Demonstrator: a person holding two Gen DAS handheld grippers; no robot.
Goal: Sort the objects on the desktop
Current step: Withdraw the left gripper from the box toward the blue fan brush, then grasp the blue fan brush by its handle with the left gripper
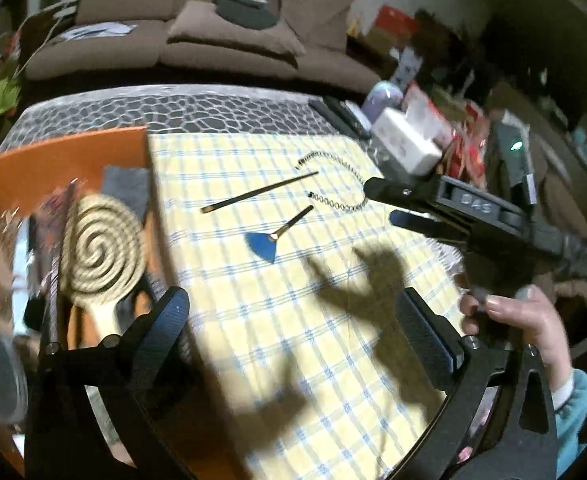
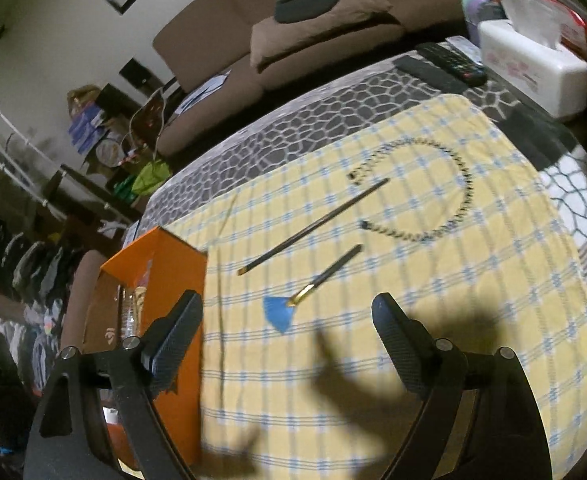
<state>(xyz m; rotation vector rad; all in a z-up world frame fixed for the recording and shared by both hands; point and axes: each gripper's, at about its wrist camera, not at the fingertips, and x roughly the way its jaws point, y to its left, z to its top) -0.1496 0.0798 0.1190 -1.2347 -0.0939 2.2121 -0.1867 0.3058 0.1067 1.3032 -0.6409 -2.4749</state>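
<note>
Brushes (image 2: 314, 227) and beaded chain (image 2: 449, 192) lie on checked cloth (image 2: 373, 360).

**Three loose items beside the orange box**

The box (image 2: 161, 280) is orange and open-topped, standing upright at the cloth's edge. A cream spiral-faced hairbrush (image 1: 101, 256) lies inside it, face up.

Nearest the box, a long thin brush (image 2: 313, 226) lies flat, its small tip pointing boxward. Just beyond it lies a shorter fan brush (image 2: 305, 296), blue bristles spread toward the box, gold ferrule, dark handle. Farthest from the box, a toothed headband (image 2: 433, 192) lies flat, its open ends facing the box.
</note>
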